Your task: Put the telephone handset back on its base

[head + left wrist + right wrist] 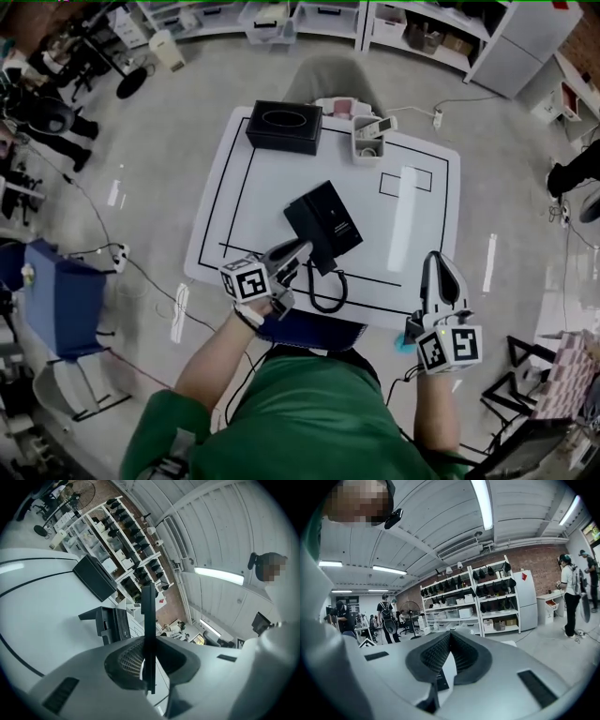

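The black telephone [326, 217] lies in the middle of the white table [412, 244], and its coiled cord [328, 291] loops toward the near edge. My left gripper [298, 251] reaches the telephone's near left edge. In the left gripper view its jaws [149, 641] are shut on a thin black part [148, 616] seen edge-on, which I take for the handset. From above I cannot separate handset from base. My right gripper [441, 274] hovers off the table's near right corner. Its jaws [451, 637] are shut on nothing and point out into the room.
A black tissue box [284, 127] and a grey organiser [367, 141] stand at the table's far edge. A grey chair [323, 80] is behind the table and a blue chair [61, 300] to its left. Shelves [487, 602] and people [569, 592] stand farther off.
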A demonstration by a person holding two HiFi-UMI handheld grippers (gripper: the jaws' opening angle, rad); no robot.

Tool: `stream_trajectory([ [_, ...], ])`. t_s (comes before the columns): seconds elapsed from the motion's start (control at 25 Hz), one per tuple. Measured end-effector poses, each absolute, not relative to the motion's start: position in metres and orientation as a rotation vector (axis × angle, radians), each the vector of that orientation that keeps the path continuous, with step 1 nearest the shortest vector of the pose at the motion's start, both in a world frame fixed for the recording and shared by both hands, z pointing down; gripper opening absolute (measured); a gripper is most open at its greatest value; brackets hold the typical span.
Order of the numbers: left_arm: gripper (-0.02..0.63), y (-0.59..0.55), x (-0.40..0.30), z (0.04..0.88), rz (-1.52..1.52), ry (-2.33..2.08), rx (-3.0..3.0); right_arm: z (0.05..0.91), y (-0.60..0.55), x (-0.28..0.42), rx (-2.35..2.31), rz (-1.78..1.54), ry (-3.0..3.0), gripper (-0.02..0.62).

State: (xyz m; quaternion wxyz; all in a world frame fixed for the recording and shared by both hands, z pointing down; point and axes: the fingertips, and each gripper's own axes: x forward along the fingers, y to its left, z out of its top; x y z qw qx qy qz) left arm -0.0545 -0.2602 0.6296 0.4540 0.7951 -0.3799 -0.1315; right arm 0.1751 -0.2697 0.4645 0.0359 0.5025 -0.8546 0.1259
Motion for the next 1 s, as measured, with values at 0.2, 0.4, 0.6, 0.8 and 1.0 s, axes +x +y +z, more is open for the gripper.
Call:
stream_trajectory([
  [0.2, 0.080, -0.269, -0.053, 0.649, -0.312, -0.959, 1.912, 0.480, -0.274, 0.182, 1.525, 0.429, -2.618, 0.020],
  [0.4, 0.081, -0.272, -0.054, 0.668, -0.291, -0.972, 1.885, 0.495, -0.275, 0.187, 1.518, 0.462, -2.598, 0.020],
  [0.6, 0.080, -0.280, -0.054, 0.684, -0.303, -0.963, 1.847, 0.506, -0.276, 0.188, 1.510, 0.485, -2.577, 0.020],
  [0.8, 0.080, -0.284, -0.053, 0.692, -0.334, -0.936, 1.806, 0.507, -0.275, 0.184, 1.497, 0.486, -2.570, 0.020],
  [1.0, 0.080, -0.290, -0.056, 0.708, -0.323, -0.932, 1.761, 0.508, -0.279, 0.179, 1.493, 0.490, -2.564, 0.020],
])
